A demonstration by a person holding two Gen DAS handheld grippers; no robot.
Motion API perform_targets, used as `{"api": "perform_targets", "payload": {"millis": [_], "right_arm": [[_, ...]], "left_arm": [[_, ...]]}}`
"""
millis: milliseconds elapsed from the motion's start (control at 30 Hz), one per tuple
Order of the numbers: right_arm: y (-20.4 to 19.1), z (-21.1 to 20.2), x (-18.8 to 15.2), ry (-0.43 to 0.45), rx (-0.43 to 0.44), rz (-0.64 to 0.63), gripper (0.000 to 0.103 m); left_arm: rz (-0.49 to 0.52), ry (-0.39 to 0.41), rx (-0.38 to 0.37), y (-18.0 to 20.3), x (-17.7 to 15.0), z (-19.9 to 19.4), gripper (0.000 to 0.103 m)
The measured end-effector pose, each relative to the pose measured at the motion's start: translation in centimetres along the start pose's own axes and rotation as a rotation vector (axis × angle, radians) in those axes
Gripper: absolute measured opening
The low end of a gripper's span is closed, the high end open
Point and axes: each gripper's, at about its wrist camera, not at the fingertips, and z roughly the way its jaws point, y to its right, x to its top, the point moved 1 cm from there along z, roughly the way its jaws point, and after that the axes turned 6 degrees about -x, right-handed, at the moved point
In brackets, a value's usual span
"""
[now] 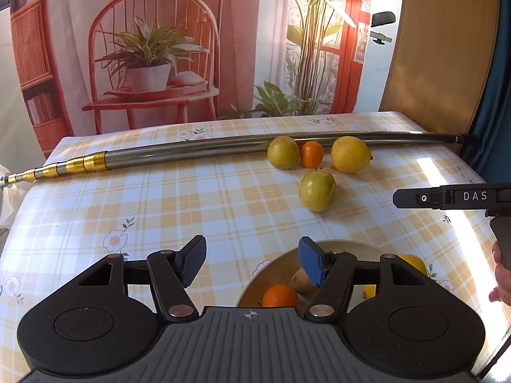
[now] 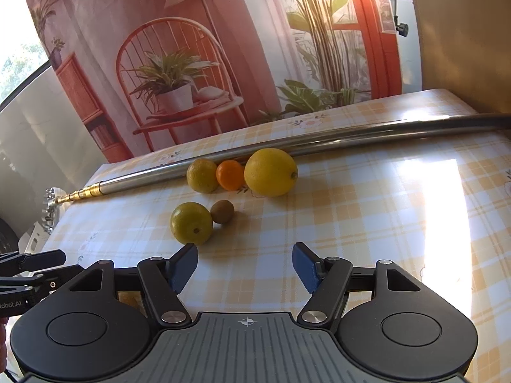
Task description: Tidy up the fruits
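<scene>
On the plaid tablecloth, three fruits sit in a row against a metal pole: a yellow-green citrus [image 1: 282, 152], a small orange [image 1: 312, 154] and a big lemon [image 1: 350, 154]. A green citrus [image 1: 317, 190] lies nearer, and the right wrist view shows a brown kiwi [image 2: 222, 211] touching it. My left gripper [image 1: 252, 263] is open and holds nothing; it hovers over the left rim of a beige bowl [image 1: 349, 244]. The bowl holds an orange [image 1: 279, 295], a brownish fruit [image 1: 301, 281] and yellow fruit [image 1: 412, 263]. My right gripper [image 2: 245, 266] is open and holds nothing, a short way in front of the green citrus [image 2: 191, 223].
A long telescopic metal pole [image 1: 191, 153] with gold sections lies across the far side of the table. A printed backdrop hangs behind the table's far edge. A bright sun patch [image 2: 424, 191] covers the cloth on the right. A hand [image 1: 501, 274] shows at the right edge.
</scene>
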Motion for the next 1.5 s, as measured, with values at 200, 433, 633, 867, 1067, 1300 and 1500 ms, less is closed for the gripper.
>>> {"api": "perform_targets", "payload": {"millis": [200, 433, 633, 867, 1067, 1300, 1500], "right_arm": [[0.1, -0.2, 0.3, 0.032, -0.016, -0.027, 0.063], [0.0, -0.2, 0.5, 0.068, -0.028, -0.06, 0.063], [-0.1, -0.1, 0.8, 0.103, -0.038, -0.1, 0.063], [0.6, 0.4, 1.7, 0.124, -0.042, -0.101, 0.063], [1.8, 0.8, 2.2, 0.128, -0.045, -0.075, 0.063], [2.7, 1.6, 1.8, 0.107, -0.045, -0.048, 0.063], [2.8, 2.2, 1.5, 0.091, -0.039, -0.047, 0.063]], "left_arm": [[-0.017, 0.018, -0.033, 0.1, 1.4, 0.5, 0.061], [0.002, 0.027, -0.061, 0.8, 2.7, 1.5, 0.059], [0.03, 0.029, -0.085, 1.8, 3.6, 2.7, 0.059], [0.066, -0.001, -0.133, 3.0, 4.8, 5.3, 0.059], [0.105, -0.041, -0.17, 4.2, 5.1, 8.0, 0.057], [0.085, -0.087, -0.167, 3.8, 5.3, 10.8, 0.054], [0.072, -0.133, -0.167, 3.5, 5.0, 12.7, 0.053]]}}
